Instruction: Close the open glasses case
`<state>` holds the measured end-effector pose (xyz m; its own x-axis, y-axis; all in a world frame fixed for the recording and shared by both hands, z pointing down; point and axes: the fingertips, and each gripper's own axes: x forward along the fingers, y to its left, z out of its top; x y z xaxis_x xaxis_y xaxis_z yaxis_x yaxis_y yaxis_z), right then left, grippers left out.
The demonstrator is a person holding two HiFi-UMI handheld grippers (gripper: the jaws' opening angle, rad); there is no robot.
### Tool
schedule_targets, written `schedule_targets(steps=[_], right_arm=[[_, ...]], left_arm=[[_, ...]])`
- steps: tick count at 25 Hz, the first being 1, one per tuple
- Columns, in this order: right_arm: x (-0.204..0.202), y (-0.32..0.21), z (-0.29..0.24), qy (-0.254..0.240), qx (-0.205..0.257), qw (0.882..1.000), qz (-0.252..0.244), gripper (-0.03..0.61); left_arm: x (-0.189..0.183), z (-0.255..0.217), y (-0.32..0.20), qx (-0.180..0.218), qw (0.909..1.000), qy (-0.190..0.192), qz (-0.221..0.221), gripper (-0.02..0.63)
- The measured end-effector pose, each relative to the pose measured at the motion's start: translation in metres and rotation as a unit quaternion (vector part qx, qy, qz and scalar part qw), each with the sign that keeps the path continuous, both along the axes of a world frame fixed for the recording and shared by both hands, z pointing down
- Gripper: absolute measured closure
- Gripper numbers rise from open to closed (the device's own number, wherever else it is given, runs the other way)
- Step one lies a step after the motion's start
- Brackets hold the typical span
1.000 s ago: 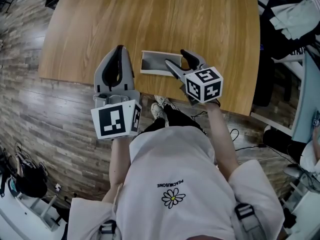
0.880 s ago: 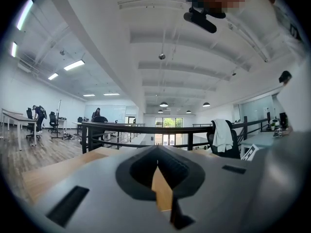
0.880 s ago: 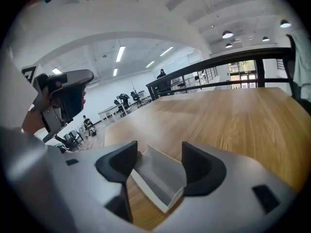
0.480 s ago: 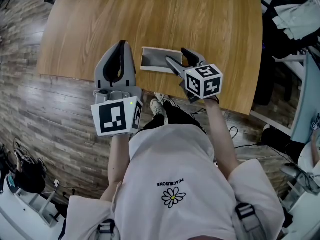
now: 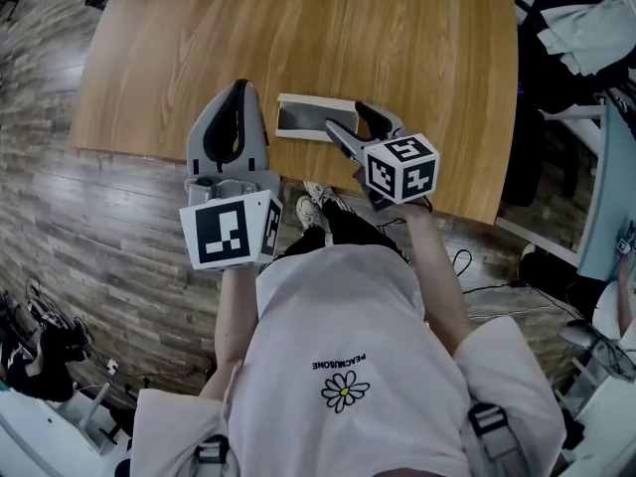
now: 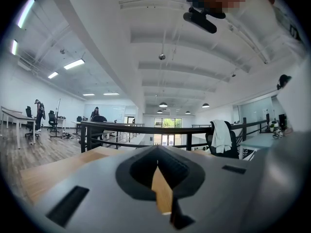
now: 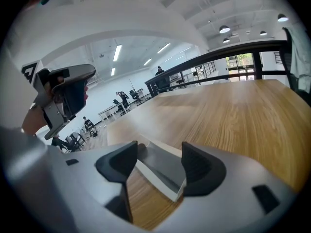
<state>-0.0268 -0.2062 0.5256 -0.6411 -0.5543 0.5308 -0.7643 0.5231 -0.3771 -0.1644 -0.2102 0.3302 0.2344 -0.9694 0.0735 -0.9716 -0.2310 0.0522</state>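
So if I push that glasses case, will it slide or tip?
The case looks stiff and boxy, so it probably keeps its shape. Likely light; it may slide on the smooth table. It sits near the edge, so a shove could drop it.

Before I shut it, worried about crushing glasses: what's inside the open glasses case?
Only grey lining shows inside the glasses case; no glasses in the visible part. The right tool covers one end, so that end is unchecked.
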Motion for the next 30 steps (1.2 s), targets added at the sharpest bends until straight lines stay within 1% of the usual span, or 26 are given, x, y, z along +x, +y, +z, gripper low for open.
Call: schedule_targets(steps=[16, 21, 27, 30], right_arm=[[-0.006, 0.047, 0.023, 0.003, -0.043, 0.999, -0.018, 0.307], [-0.007, 0.056, 0.036, 0.019, -0.054, 0.998, -0.027, 0.307], [-0.007, 0.058, 0.039, 0.026, -0.050, 0.998, -0.030, 0.307], [-0.007, 0.049, 0.028, 0.021, -0.035, 0.999, -0.024, 0.307]], left_arm=[[0.004, -0.002, 0.008, 0.002, 1.0000, 0.002, 0.003, 0.597], [0.003, -0.001, 0.010, 0.002, 1.0000, 0.001, 0.000, 0.597], [0.006, -0.001, 0.011, 0.004, 1.0000, 0.000, 0.000, 0.597], [0.006, -0.005, 0.011, 0.010, 1.0000, 0.001, 0.001, 0.597]])
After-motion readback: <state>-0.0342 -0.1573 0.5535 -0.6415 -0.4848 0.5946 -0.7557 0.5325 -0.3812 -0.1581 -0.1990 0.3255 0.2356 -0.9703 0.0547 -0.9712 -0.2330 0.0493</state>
